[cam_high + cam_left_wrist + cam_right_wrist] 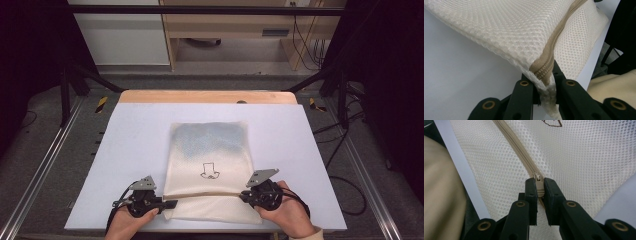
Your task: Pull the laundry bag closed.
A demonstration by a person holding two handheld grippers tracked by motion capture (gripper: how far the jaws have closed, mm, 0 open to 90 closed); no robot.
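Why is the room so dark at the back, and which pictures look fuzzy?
High view: light falls on the white table and the mesh bag, while both sides stay black. Left gripper view: the zipper end is sharp, the far mesh goes soft, the table glares pale. Right gripper view: the zipper pull is clear, but the beige cloth at the left is blurred.

Even overhead light here, table [135,150] bright, room edges pretty dark; mesh right by my fingers [531,192] goes a bit soft.
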